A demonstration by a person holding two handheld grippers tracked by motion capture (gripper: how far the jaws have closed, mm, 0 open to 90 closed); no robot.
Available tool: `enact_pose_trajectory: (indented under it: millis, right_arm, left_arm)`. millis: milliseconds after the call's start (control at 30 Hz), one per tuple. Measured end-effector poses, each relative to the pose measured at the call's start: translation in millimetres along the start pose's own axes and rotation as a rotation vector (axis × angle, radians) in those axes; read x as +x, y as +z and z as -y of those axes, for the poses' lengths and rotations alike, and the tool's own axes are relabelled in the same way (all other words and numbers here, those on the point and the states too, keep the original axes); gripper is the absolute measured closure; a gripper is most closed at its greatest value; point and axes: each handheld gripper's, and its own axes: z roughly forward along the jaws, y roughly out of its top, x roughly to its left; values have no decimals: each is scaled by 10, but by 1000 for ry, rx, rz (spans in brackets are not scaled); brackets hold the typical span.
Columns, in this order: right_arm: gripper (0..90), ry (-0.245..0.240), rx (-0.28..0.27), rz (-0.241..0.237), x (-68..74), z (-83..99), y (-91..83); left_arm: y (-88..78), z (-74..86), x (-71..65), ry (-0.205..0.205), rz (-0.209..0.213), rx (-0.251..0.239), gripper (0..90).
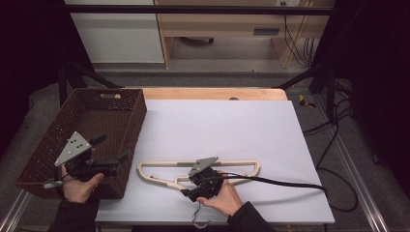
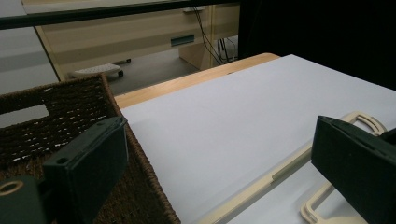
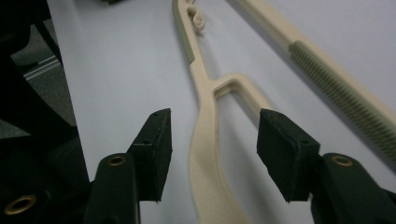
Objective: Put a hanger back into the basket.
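Hanger middle hidden by right gripper

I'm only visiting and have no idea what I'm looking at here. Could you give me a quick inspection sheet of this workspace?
Surface: white sheet over a wooden table.
Job's things: cream clothes hanger lying flat near the front edge, its metal hook hanging past that edge; brown woven basket at the table's left end.
Clutter: nothing seen.
Grippers: left gripper open, holding nothing, by the basket's near corner; right gripper with its jaws astride the hanger's neck, pads apart from it.
Cables: black cable trailing from the right gripper off the table's right; more cables on the floor there.
Surroundings: wooden furniture behind; dark frame bars.
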Motion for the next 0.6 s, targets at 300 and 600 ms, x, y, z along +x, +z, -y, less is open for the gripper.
enact_pose_trajectory:
  millis: [300,600]
  right_arm:
    - [615,-17,96,-29,9,106,170]
    - [718,-31,112,-39,-30,84,154]
  left_arm:
    - [23,9,-20,5,6,7,37]
    - [63,10,-78,24,23,24,37]
